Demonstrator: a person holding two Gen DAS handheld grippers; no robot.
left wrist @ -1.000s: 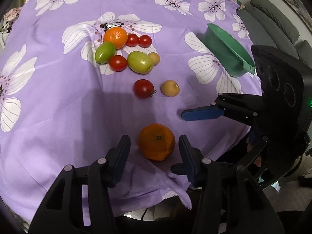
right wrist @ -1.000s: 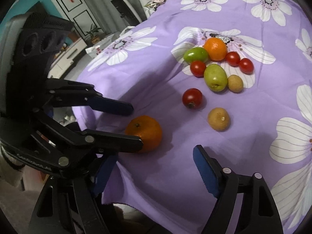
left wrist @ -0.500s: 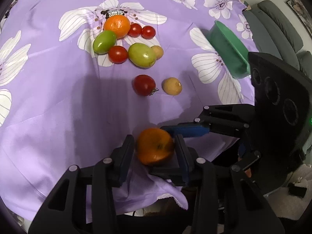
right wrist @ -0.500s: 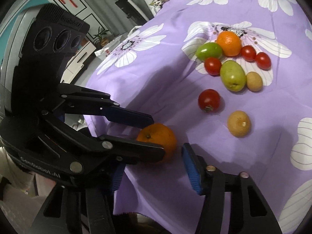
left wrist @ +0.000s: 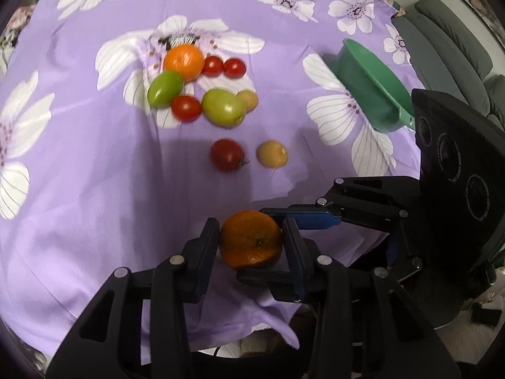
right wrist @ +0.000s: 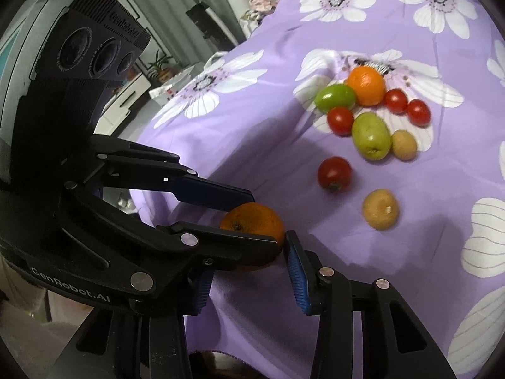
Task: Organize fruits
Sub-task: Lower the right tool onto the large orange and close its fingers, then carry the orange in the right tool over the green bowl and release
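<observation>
**A:** ok so where's the orange (left wrist: pixel 251 239) sitting right now?

**B:** It's sitting right between the two fingers of the left gripper (left wrist: pixel 251 237), near the front edge of the tabletop where the purple flowered cloth (left wrist: pixel 94 189) is hanging over. Both blue pads are pressing against its sides, so the fingers are clamping it. Can't tell if it's lifting off the cloth or still resting on it.

**A:** and the right gripper (right wrist: pixel 249 271)?

**B:** It's coming in from the side, fingers spread apart and gripping nothing. In the right wrist view one blue finger (right wrist: pixel 298 281) is sitting just beside the orange (right wrist: pixel 252 222); whether it's actually touching, I can't tell. The other finger is mostly hiding behind the left gripper (right wrist: pixel 249 218).

**A:** rest of the fruit?

**B:** Further back toward the middle of the tabletop, a red tomato (left wrist: pixel 227 154) and a small tan fruit (left wrist: pixel 272 158) are lying side by side but apart. Behind those there's a cluster: another orange (left wrist: pixel 184 62), two green fruits, three small tomatoes, one more tan one, all bunching together. A green bowl (left wrist: pixel 372 94) is tilting near the right edge, well apart from the fruit.
</observation>
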